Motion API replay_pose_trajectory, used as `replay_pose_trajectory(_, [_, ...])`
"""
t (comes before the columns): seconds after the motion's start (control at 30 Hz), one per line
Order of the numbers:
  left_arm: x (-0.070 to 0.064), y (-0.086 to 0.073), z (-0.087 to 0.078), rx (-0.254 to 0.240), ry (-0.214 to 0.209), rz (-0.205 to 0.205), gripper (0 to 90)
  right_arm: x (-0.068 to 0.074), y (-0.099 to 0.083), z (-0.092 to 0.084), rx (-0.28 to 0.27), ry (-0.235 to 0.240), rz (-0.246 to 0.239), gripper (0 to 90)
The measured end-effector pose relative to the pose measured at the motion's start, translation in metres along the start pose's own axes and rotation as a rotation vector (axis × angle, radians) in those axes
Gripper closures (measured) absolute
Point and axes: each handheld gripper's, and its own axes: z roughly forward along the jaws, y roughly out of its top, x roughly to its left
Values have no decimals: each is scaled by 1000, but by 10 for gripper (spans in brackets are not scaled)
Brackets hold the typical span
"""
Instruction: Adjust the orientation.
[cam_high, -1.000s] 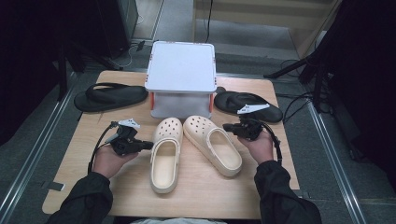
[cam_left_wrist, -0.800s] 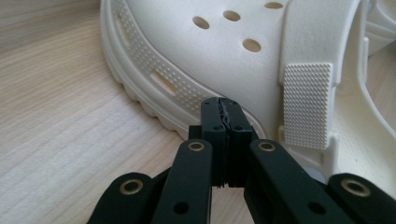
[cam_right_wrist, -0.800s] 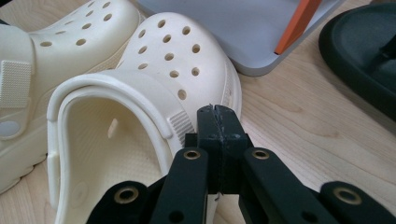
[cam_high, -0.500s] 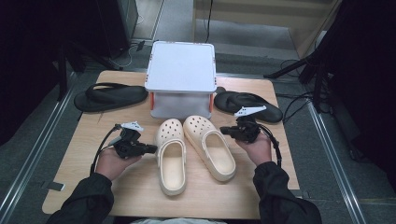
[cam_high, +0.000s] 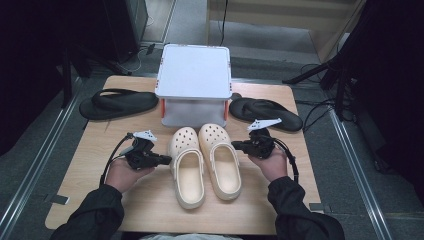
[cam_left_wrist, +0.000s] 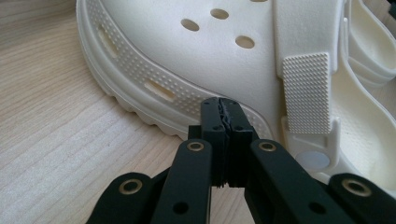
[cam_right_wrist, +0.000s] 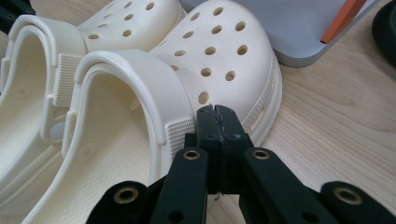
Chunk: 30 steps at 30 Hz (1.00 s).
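Note:
Two cream clogs lie side by side with toes toward the box: the left clog (cam_high: 187, 172) and the right clog (cam_high: 223, 160). My left gripper (cam_high: 167, 160) is shut with nothing in it, and its tips rest at the left clog's outer side. In the left gripper view the closed fingertips (cam_left_wrist: 223, 105) meet the ribbed sole edge of that clog (cam_left_wrist: 196, 56). My right gripper (cam_high: 235, 145) is also shut and empty, at the right clog's outer side. In the right gripper view its tips (cam_right_wrist: 216, 112) sit by the strap hinge of that clog (cam_right_wrist: 219, 51).
A white lidded box (cam_high: 194, 75) stands at the back middle of the wooden table (cam_high: 150, 210). One black flip-flop (cam_high: 117, 102) lies to the left of it and another (cam_high: 267, 114) to the right. The table's edges drop to a grey floor.
The clogs were splayed apart and angled. Both shut grippers have come inward against their outer sides, and the clogs now lie parallel and touching.

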Motion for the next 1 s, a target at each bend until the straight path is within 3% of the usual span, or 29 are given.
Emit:
replay_pose_trajectory(0.3, [-2,4,5,14,-25,24,893,7,-6,-2,-20,3,24,900])
replay_pose_trajectory(0.5, [3,5,3,7,-31,-4,883,8,-9,-2,-35,-11,44,885])
replay_pose_trajectory(0.73, [8,14,-11,-42,-17,-11,884,8,-8,-19,-90,-51,77,876])
replay_pose_trajectory(0.87, [10,19,-21,-68,-12,-15,881,16,-8,-27,-122,-61,70,834])
replay_pose_trajectory(1.0, [13,24,-27,-63,1,-32,852,27,-7,-31,-127,-81,54,755])
